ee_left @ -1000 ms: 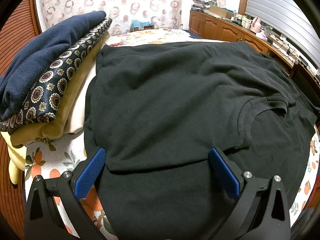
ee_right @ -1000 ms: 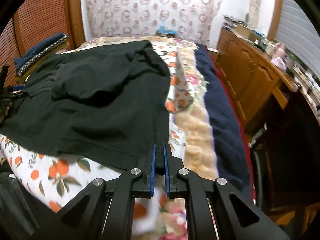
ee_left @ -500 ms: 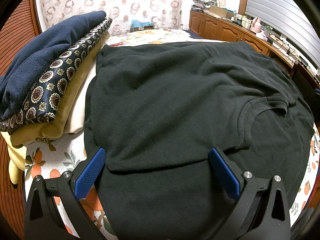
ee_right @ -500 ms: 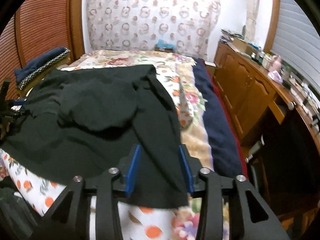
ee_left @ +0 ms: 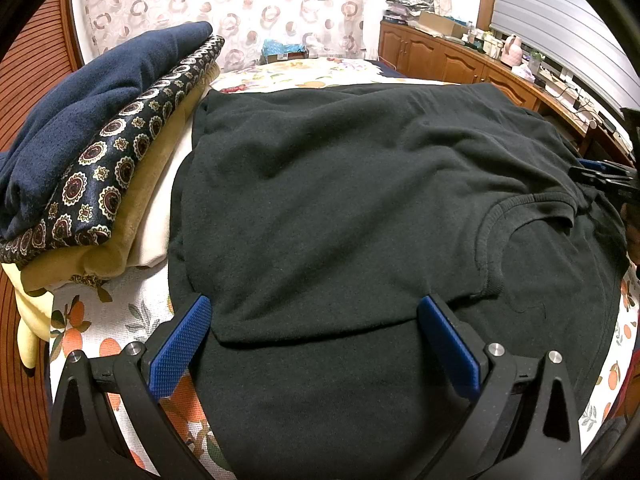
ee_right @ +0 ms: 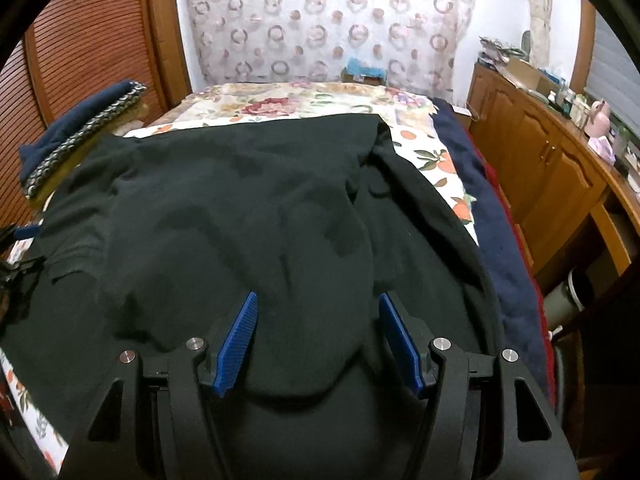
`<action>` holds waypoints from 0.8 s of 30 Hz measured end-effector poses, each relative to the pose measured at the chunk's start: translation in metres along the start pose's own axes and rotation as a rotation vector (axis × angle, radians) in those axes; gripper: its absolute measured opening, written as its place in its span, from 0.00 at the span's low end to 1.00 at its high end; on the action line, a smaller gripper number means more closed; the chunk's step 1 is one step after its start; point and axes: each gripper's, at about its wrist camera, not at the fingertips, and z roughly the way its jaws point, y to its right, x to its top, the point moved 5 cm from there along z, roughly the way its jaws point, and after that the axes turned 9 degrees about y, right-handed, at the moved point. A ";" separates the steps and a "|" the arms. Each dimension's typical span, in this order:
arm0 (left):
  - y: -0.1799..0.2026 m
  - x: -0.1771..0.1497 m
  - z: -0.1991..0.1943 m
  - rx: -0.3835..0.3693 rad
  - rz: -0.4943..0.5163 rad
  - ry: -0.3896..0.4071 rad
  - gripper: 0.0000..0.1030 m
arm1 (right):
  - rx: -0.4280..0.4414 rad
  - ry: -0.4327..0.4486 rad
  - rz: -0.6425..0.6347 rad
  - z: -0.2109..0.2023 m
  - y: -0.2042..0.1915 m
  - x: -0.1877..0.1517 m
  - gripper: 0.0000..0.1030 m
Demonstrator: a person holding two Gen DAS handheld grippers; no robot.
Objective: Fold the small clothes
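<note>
A black T-shirt [ee_left: 340,200] lies spread on the flowered bed sheet [ee_left: 120,312], one side folded over itself and its collar [ee_left: 492,232] showing at the right. My left gripper [ee_left: 314,304] hovers open over the shirt's near folded edge, its blue pads wide apart and holding nothing. In the right wrist view the shirt [ee_right: 240,220] fills the middle. My right gripper [ee_right: 318,298] is above a folded flap, jaws opening. Fabric lies beneath and between the pads, but they do not press on it.
A stack of folded clothes [ee_left: 100,160], with a navy piece and a patterned one on top, sits left of the shirt. A navy blanket [ee_right: 480,184] runs along the bed's right edge. Wooden cabinets [ee_right: 540,152] with clutter on top stand beyond it.
My right gripper opened and let go of the shirt's edge, then moved forward and to the left over the shirt. My left gripper stayed still and open.
</note>
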 end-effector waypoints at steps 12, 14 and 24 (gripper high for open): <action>-0.001 -0.001 0.000 -0.003 0.001 0.000 1.00 | -0.007 -0.023 -0.017 0.014 -0.011 0.004 0.86; -0.005 -0.001 -0.002 -0.007 -0.021 0.009 1.00 | -0.010 -0.024 -0.020 0.014 -0.012 0.003 0.87; -0.042 0.008 -0.035 -0.005 -0.150 0.108 0.68 | -0.013 -0.025 -0.016 0.016 -0.008 0.005 0.88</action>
